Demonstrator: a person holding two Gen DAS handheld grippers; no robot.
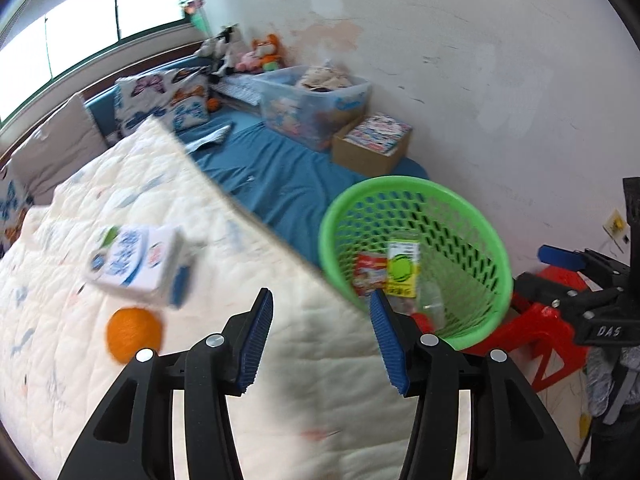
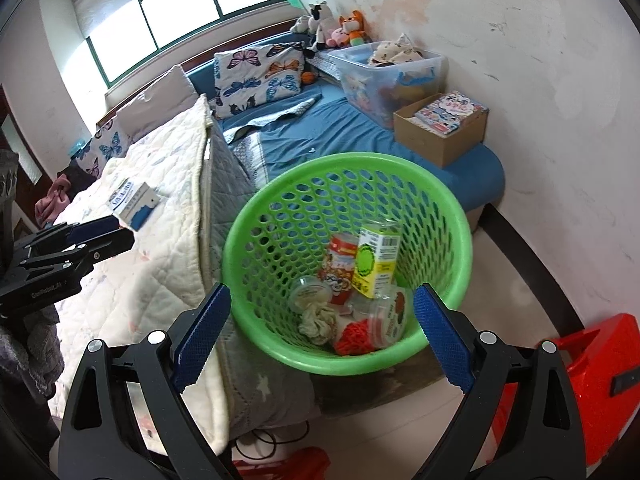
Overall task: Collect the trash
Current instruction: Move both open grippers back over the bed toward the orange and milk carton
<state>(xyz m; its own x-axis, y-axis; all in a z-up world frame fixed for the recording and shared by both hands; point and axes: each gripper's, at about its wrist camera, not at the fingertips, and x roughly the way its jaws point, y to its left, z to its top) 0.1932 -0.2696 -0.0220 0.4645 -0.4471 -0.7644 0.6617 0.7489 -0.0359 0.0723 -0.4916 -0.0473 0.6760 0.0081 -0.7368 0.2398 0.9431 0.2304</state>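
Far left on the white quilt (image 1: pixel 120 208), an orange ball (image 1: pixel 134 334) sits just below a blue-and-white carton (image 1: pixel 138 262); the carton is blurred in the left wrist view, so its print cannot be read. Your left gripper (image 1: pixel 322 312) hangs over the quilt's edge with its jaws partly spread and nothing between the blue pads (image 1: pixel 256 344); no contact with carton or ball. In the right wrist view that same gripper (image 2: pixel 116 226) shows at the left border, its tip just beside the carton (image 2: pixel 134 202), though whether it touches is not clear from this angle. Moving right, the green basket (image 2: pixel 280 354) stands against the quilt's hanging side, beside the blue mattress (image 2: pixel 360 136). Inside it lie a yellow box (image 2: pixel 376 264), a red-printed packet (image 2: pixel 340 268), a round lidded cup (image 2: pixel 310 292), a wad of pale cloth (image 2: pixel 318 322), a red mesh piece (image 2: pixel 356 336) and a clear tub (image 2: pixel 390 316). Your right gripper (image 2: pixel 322 306) is spread wide, holding nothing, its pads (image 2: pixel 200 336) flanking the basket's near rim without touching it. At far right stands a red plastic stool (image 2: pixel 600 384).
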